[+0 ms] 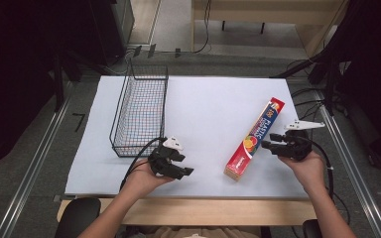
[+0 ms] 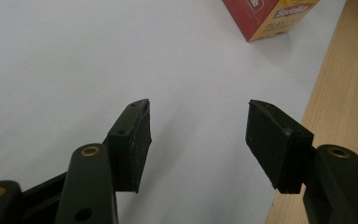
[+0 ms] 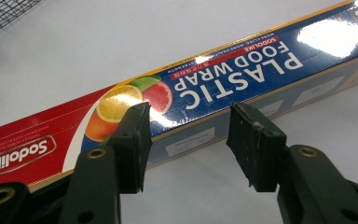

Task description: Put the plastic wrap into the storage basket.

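The plastic food wrap box [image 1: 254, 139] is lying flat on the white tabletop [image 1: 203, 109], just beside the right hand-held gripper [image 1: 268, 145], whose jaws are standing spread and empty, the wire basket [image 1: 140, 109] sitting well left of the box.

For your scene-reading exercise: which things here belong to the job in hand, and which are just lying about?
In the job: plastic food wrap box, with the right gripper at its side; left gripper, empty.
Lying about: wire basket, white table cover.
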